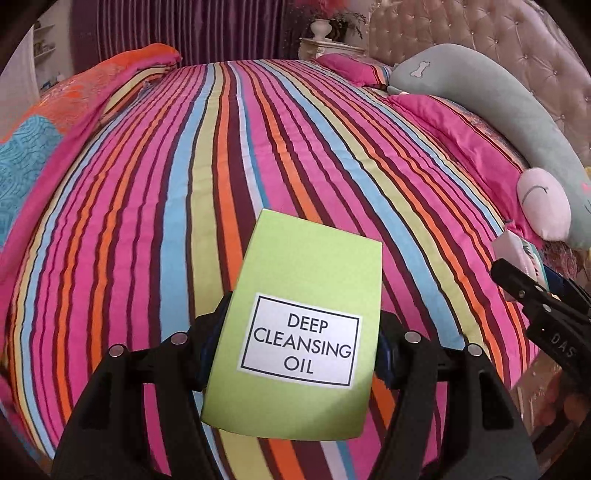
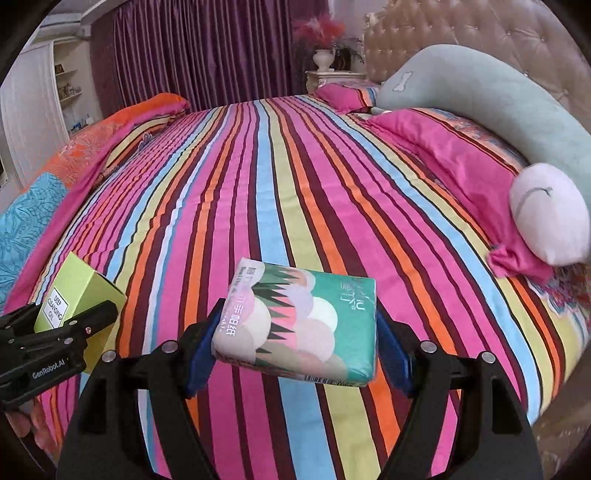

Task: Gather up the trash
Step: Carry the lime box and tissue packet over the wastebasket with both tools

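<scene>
Clamping a lime-green carton, the left tool [image 1: 303,354] has its two blue-padded fingers pressed against the carton's long sides, with the white label reading "DEEP CLEANSING OIL" facing up. The carton [image 1: 306,295] is held clear of the bed, its far end tilted slightly upward. The right tool [image 2: 299,339] is closed in the same way on a soft tissue pack [image 2: 303,325] printed in teal, pink and cream; the pack lies flat between the blue pads, which dent its sides a little. In the right wrist view the carton and its tool appear at the lower left, near the pack but apart from it.

Beneath both spreads the striped bedspread [image 2: 280,177], smooth, with no other loose litter visible on it. A pink pillow [image 2: 443,155] and a long grey-green bolster [image 2: 498,96] with a pale round face lie along the tufted headboard [image 2: 480,33]. An orange and blue quilt [image 2: 55,177] is heaped at the left edge. Purple curtains and a nightstand with a vase stand behind.

Judging by this, the pick-up step looks finished for both items and the carrying step is in hand. No bin or bag shows in either view, so the next move calls for turning away from the bed to find one, keeping both grips firm, then releasing each item over the opening.
</scene>
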The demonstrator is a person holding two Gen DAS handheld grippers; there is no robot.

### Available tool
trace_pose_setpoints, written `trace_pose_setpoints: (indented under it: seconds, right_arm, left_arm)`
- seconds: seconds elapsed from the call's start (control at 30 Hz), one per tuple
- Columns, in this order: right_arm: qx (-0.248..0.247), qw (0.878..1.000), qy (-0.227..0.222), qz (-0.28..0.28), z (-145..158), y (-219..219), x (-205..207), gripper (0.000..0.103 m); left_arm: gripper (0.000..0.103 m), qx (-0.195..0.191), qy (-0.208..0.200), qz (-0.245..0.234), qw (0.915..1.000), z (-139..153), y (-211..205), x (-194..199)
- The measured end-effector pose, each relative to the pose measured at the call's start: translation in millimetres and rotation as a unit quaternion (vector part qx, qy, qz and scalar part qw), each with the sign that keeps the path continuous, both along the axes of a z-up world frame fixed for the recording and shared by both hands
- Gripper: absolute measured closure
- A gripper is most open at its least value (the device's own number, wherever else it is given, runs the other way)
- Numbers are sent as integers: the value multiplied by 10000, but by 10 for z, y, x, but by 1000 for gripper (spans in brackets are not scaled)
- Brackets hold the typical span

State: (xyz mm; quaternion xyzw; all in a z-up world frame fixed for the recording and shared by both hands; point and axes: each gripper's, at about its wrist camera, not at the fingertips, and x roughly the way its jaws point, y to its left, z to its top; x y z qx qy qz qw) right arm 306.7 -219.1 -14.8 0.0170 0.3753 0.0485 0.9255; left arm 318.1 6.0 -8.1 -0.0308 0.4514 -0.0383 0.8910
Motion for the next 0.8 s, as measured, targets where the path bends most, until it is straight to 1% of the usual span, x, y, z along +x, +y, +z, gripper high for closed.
trace_pose_setpoints:
  seconds: [0.03, 0.13, 0.2, 0.23, 0.27, 0.43, 0.47, 0.5, 0.53, 0.57, 0.63, 0.8]
  right_arm:
    - [3, 10000, -3, 0, 14, -8, -8, 32]
    - [80, 9999, 102, 8, 52, -77, -271, 32]
    - [93, 9999, 103, 9, 85, -96, -347, 32]
    - [100, 9999, 105, 11, 84, -101, -390, 32]
    - [69, 9999, 131, 31, 96, -113, -521, 32]
    - [33, 9999, 124, 69, 78, -99, -792, 32]
    - [57, 9998, 118, 131, 90, -105, -925, 32]
    - [65, 9998, 114, 134, 81, -106, -957, 32]
    - [87, 9998, 109, 150, 79, -110, -998, 32]
    - [108, 9996, 104, 235, 96, -109, -1140, 32]
    - [117, 9996, 92, 257, 80, -130, -1204, 32]
    - [178, 9989, 144, 415, 77, -116, -1532, 32]
  left_arm:
    - [40, 6, 10, 5, 10000, 7, 3, -81]
    - [40, -28, 3, 12, 10000, 27, 16, -316]
    - [40, -15, 6, 11, 10000, 28, 13, -489]
    - [40, 0, 11, 8, 10000, 24, 9, -556]
    - [40, 16, 16, 1, 10000, 20, 6, -622]
    - [40, 104, 38, -13, 9999, 18, -1, -1005]
    - [40, 136, 49, -17, 9999, 17, -8, -1073]
    - [40, 200, 92, -5, 9998, 8, -15, -1176]
    - [40, 201, 117, -2, 9997, 4, -18, -1237]
    - [40, 171, 146, -11, 9997, 0, -14, -1324]
    - [40, 152, 154, -6, 9998, -5, -16, -1455]
    - [40, 142, 122, -12, 9998, -27, -42, -1798]
